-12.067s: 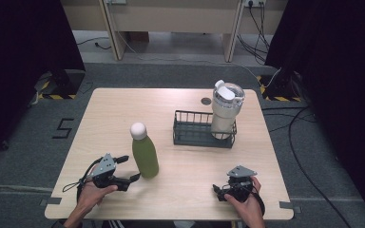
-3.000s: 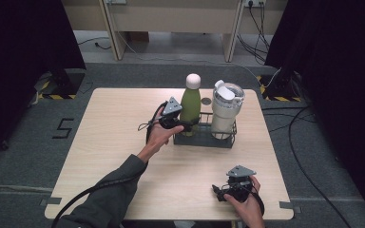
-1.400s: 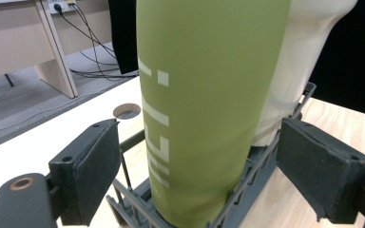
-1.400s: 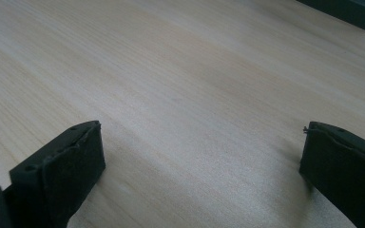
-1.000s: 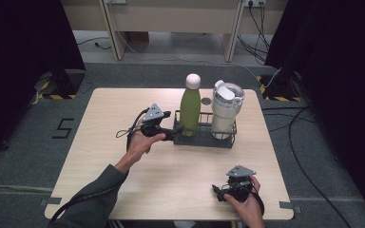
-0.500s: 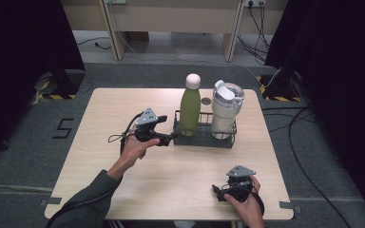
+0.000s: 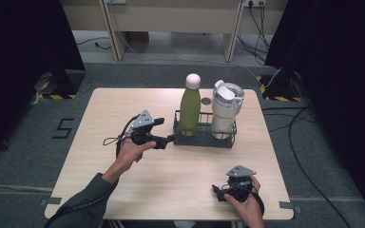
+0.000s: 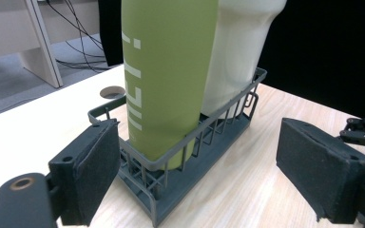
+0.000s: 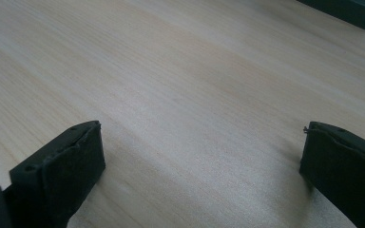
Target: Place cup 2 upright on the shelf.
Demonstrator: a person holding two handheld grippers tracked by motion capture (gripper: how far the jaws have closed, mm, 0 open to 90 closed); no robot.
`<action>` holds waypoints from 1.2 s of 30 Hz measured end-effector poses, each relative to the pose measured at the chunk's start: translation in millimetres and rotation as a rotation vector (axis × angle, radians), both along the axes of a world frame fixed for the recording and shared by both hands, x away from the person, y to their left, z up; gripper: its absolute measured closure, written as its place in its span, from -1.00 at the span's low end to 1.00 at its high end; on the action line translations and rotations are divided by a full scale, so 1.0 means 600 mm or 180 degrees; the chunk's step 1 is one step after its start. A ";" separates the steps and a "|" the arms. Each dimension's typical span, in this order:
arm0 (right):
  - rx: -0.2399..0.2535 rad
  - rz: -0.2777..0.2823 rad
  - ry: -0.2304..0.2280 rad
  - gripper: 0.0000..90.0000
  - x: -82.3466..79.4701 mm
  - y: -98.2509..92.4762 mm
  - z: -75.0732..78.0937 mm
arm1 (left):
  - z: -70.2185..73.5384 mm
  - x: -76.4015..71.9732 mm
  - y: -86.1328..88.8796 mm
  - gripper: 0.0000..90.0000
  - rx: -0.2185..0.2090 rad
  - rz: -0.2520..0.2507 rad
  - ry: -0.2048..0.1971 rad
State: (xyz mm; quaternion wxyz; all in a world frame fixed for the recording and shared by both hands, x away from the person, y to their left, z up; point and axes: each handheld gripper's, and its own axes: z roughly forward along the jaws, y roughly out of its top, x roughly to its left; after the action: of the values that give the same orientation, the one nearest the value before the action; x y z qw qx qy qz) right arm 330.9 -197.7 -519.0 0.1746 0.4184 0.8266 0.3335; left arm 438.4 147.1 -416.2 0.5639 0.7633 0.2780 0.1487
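The left gripper (image 7: 170, 138) hangs with jaws spread and empty just off the left end of the wire rack (image 7: 204, 138), the nearer hand by far. The green bottle (image 7: 190, 105) stands upright in the rack's left compartment, straight ahead, beside the white tumbler (image 7: 225, 108). Three seconds ago the gripper clasped that bottle; it has since let go and backed away. The right gripper (image 7: 223, 192), jaws apart, rests at the table's (image 7: 123, 99) near edge.

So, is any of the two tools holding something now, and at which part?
Nothing is held. The left tool is open beside the basket; the right tool is open over the table.
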 end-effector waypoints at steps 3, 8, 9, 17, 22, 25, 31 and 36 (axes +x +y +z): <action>0.0000 0.0000 0.0000 -0.97 0.000 0.000 0.000 | -0.001 -0.003 0.003 -0.67 -0.0004 -0.0001 0.0004; 0.0000 0.0000 0.0000 -0.97 0.000 0.000 0.000 | -0.007 -0.008 0.009 -0.67 -0.0001 0.0012 0.0023; 0.0001 0.0000 -0.0001 -0.97 0.000 0.000 0.000 | -0.008 -0.008 0.010 -0.67 -0.0004 0.0014 0.0026; 0.0005 -0.0006 0.0005 -0.97 0.000 0.000 0.000 | -0.016 -0.019 0.017 -0.67 -0.0045 0.0010 0.0058; 0.0002 -0.0002 -0.0007 -0.97 0.000 0.000 0.000 | -0.020 -0.023 0.021 -0.67 -0.0040 0.0009 0.0086; 0.0000 0.0006 -0.0007 -0.97 0.000 0.000 0.000 | -0.023 -0.027 0.023 -0.67 -0.0050 0.0016 0.0089; 0.0008 0.0007 -0.0007 -0.97 0.000 0.001 0.000 | -0.028 -0.033 0.031 -0.68 -0.0013 0.0014 0.0118; 0.0003 0.0009 0.0001 -0.99 0.001 0.001 0.000 | -0.028 -0.036 0.037 -0.67 0.0010 0.0003 0.0135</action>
State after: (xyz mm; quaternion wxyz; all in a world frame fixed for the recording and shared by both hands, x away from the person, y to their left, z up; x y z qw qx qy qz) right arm 331.4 -197.0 -519.2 0.1739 0.4174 0.8270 0.3341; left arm 416.9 169.1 -432.7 0.5566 0.7671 0.2900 0.1333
